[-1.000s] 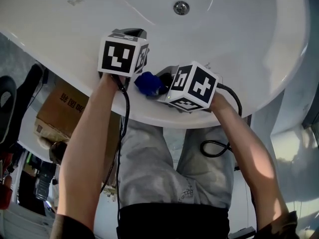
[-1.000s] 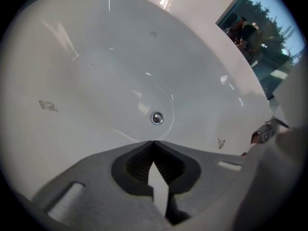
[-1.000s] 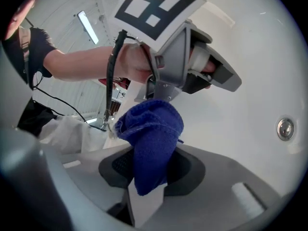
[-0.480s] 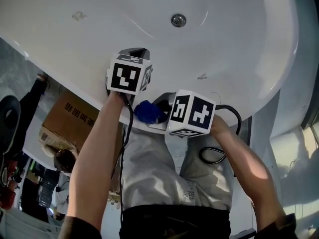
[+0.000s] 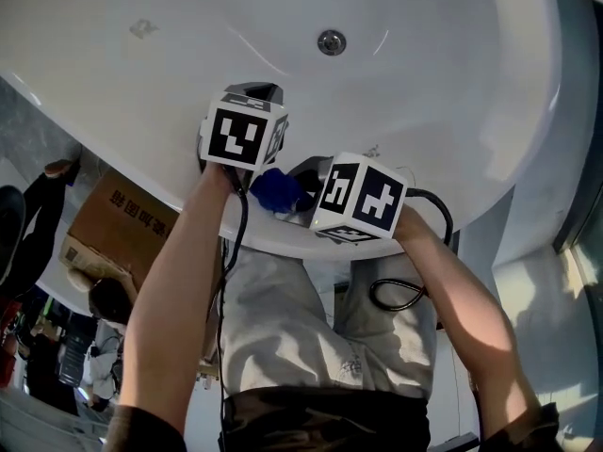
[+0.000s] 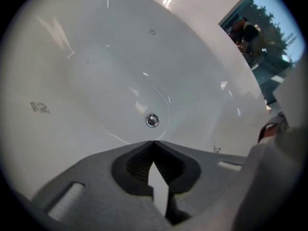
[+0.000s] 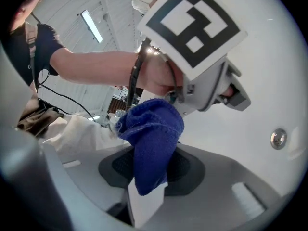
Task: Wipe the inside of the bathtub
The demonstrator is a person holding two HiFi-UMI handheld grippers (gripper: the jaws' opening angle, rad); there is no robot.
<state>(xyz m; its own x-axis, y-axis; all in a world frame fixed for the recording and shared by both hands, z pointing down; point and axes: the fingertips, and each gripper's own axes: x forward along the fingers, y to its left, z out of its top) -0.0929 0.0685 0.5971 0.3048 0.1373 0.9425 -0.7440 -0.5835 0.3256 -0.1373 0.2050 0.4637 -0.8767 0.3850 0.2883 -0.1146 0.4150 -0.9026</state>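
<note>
The white bathtub fills the top of the head view, its metal drain at the bottom of the basin. My left gripper is shut and empty, held over the near rim and pointing into the tub; in its own view the closed tips sit just below the drain. My right gripper is shut on a blue cloth, beside the left one at the rim. The right gripper view shows the cloth bunched between the jaws, with the left gripper's marker cube close ahead.
A cardboard box sits on the floor left of the tub. A black cable loops under my right arm. A small smudge marks the tub wall. A window with people beyond it shows at the tub's far side.
Both grippers have stayed side by side at the near rim, the cloth still held. The view has shifted a little, so the drain and tub sit slightly lower in frame.
</note>
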